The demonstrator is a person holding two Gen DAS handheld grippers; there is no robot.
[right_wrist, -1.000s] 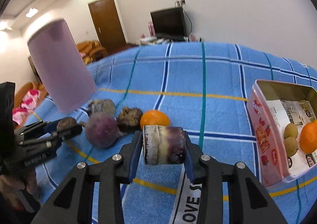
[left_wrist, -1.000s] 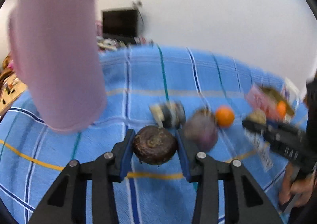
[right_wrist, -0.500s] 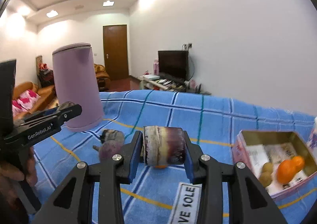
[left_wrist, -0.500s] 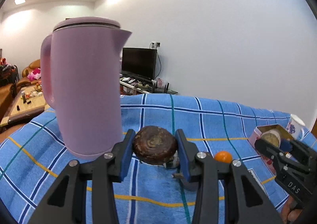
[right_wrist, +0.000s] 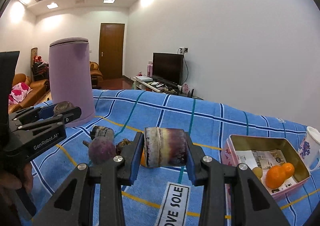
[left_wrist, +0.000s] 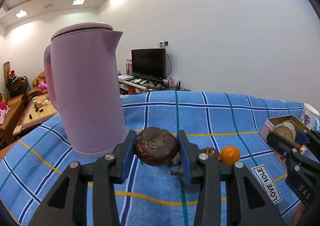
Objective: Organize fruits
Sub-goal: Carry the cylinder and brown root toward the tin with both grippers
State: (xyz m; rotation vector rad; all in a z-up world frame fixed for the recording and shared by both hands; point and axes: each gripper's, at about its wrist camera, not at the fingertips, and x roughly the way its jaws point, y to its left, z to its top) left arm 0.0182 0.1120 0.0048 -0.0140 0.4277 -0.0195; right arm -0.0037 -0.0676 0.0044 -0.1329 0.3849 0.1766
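Note:
My left gripper [left_wrist: 157,151] is shut on a round dark brown fruit [left_wrist: 156,149], held above the blue checked cloth [left_wrist: 210,118]. My right gripper [right_wrist: 165,151] is shut on a purple-and-cream cut stalk piece [right_wrist: 165,150], also held above the cloth. On the cloth lie a small orange [left_wrist: 230,155], a purple round fruit [right_wrist: 102,151] and other dark pieces [right_wrist: 102,132]. A pink tin [right_wrist: 260,139] at the right holds an orange fruit [right_wrist: 278,174] and a small greenish fruit [right_wrist: 257,172]. The right gripper [left_wrist: 288,142] shows at the right of the left wrist view; the left gripper [right_wrist: 58,113] shows at the left of the right wrist view.
A tall lilac kettle [left_wrist: 88,90] stands on the cloth at the left, close to my left gripper. A floral white mug [right_wrist: 311,147] stands behind the tin at the right. A "LOVE SOLE" label [right_wrist: 174,204] lies at the cloth's near edge. A TV [right_wrist: 168,69] and sofas lie beyond.
Both grippers have risen and levelled off with their fruits still held. The views now look across the table, and the kettle and the tin show in full.

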